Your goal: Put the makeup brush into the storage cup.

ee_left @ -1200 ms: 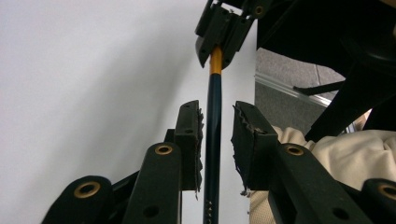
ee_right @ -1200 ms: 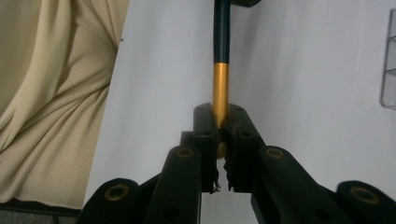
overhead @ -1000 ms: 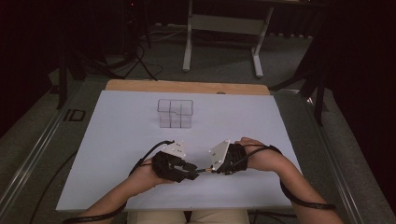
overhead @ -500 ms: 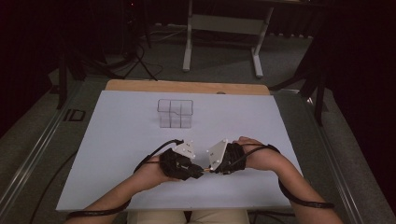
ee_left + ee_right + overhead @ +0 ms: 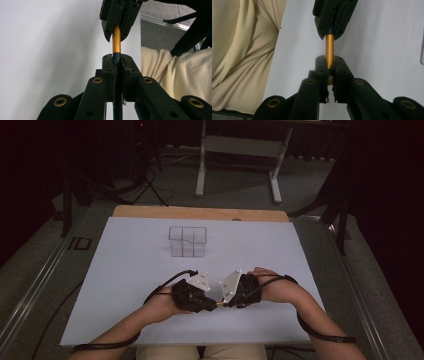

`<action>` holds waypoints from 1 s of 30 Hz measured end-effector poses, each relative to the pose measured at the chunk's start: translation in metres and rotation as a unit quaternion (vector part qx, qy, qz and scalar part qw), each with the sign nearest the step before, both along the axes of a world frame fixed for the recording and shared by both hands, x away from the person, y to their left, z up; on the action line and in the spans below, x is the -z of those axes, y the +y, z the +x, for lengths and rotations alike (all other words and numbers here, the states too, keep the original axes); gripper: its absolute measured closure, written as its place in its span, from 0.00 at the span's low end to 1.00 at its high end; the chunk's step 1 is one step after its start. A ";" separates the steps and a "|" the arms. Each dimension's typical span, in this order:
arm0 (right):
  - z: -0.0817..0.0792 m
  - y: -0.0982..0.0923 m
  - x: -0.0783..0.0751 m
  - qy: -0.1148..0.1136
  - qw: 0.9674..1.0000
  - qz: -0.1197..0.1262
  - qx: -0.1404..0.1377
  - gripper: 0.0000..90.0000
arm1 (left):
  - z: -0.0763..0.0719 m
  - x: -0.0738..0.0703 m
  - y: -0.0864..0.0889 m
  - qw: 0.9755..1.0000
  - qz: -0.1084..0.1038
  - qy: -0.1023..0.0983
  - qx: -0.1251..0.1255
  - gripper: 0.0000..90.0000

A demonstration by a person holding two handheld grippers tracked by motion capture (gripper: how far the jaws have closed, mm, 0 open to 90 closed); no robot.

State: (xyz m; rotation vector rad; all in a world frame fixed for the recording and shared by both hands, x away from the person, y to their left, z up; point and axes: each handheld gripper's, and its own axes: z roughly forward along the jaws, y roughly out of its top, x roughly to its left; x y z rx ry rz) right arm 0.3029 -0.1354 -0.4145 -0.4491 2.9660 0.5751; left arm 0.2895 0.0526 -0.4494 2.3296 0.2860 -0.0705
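**Near 6 o'clock on the tabletop: pen pinched from both ends**

At 6 o'clock on the white tabletop [image 5: 125, 270], the left hand-held gripper [image 5: 207, 304] and right hand-held gripper [image 5: 226, 301] meet tip to tip. Each is pressed together on one pen [image 5: 116, 40]: left pinches the dark blue end, right the gold end. Opposed grips suggest pulling the two sections apart, or a handover; cannot tell which. Clear divided box [image 5: 187, 241] stands at 12 o'clock, well apart.
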 end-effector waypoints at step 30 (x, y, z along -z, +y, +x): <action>0.005 -0.017 -0.023 0.000 0.994 0.095 0.057 0.81 | -0.007 0.013 0.029 0.988 -0.135 -0.056 -0.038 0.93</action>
